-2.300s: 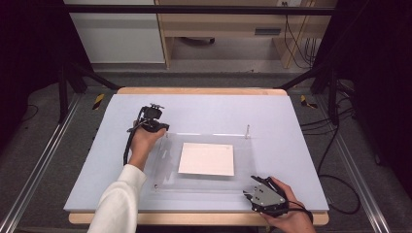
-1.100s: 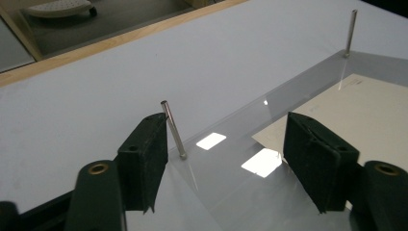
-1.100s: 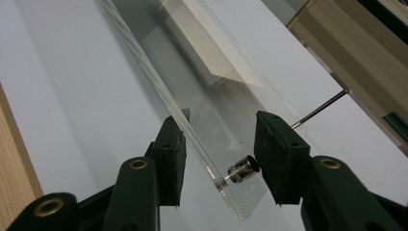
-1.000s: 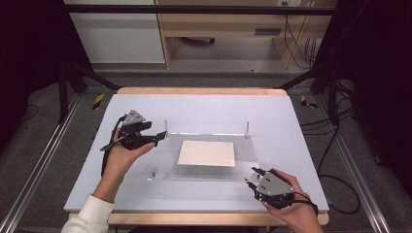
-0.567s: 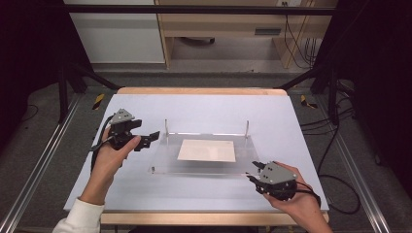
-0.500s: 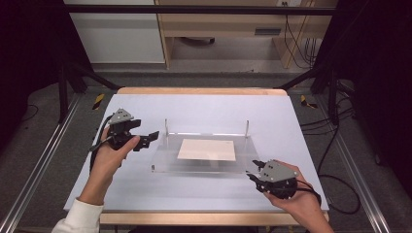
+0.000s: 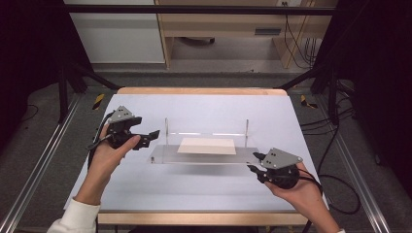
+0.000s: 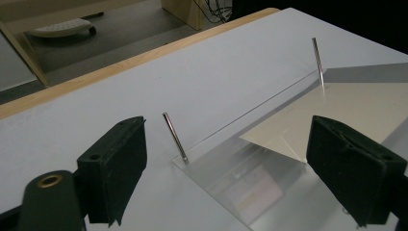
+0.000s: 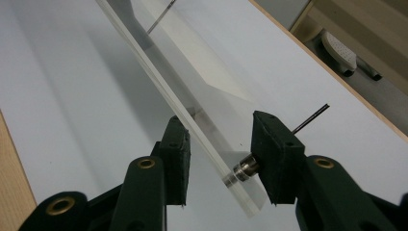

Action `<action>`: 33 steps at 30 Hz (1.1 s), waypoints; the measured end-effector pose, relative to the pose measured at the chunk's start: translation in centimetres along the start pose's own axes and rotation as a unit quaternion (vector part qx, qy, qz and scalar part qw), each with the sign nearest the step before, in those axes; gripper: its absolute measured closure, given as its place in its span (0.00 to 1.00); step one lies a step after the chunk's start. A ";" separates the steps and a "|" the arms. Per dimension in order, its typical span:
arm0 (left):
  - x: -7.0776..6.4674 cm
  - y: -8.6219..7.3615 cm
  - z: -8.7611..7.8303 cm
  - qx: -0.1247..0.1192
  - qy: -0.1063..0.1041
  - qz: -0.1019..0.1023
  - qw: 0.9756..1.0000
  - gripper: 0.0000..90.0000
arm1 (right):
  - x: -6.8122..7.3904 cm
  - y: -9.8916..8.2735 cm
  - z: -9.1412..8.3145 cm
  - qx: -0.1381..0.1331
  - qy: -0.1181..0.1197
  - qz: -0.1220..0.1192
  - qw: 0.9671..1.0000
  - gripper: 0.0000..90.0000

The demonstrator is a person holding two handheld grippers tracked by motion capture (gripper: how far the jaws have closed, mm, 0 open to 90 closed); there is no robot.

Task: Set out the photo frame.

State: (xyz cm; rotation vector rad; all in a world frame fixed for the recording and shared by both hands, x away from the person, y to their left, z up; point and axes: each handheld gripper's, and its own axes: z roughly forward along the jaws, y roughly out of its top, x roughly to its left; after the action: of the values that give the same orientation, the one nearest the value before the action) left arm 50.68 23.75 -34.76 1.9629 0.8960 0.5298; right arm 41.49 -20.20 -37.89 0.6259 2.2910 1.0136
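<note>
Your left gripper (image 7: 145,137) has pulled back, jaws wide open, from the clear plate (image 7: 204,154) on the worktop (image 7: 204,184), while your right gripper (image 9: 219,154) now straddles the plate's near corner, jaws not quite clamped, so a lift looks next.

black tongs (image 8: 240,168), clear plate (image 7: 204,154), cream sheet (image 7: 206,146)

Left claw (image 7: 154,134) spread wide, right claw (image 7: 253,162) part-open
</note>
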 end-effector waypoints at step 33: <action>-7.9 2.4 -6.2 0.034 -0.031 0.225 0.973 0.46 | -2.4 2.0 -0.1 0.010 0.017 0.026 0.999 0.67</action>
State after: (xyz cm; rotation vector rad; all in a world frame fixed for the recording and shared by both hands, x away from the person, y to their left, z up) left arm 42.42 20.25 -29.65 2.2427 0.4300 0.6961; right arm 43.61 -20.43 -35.57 0.6834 2.3288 1.0342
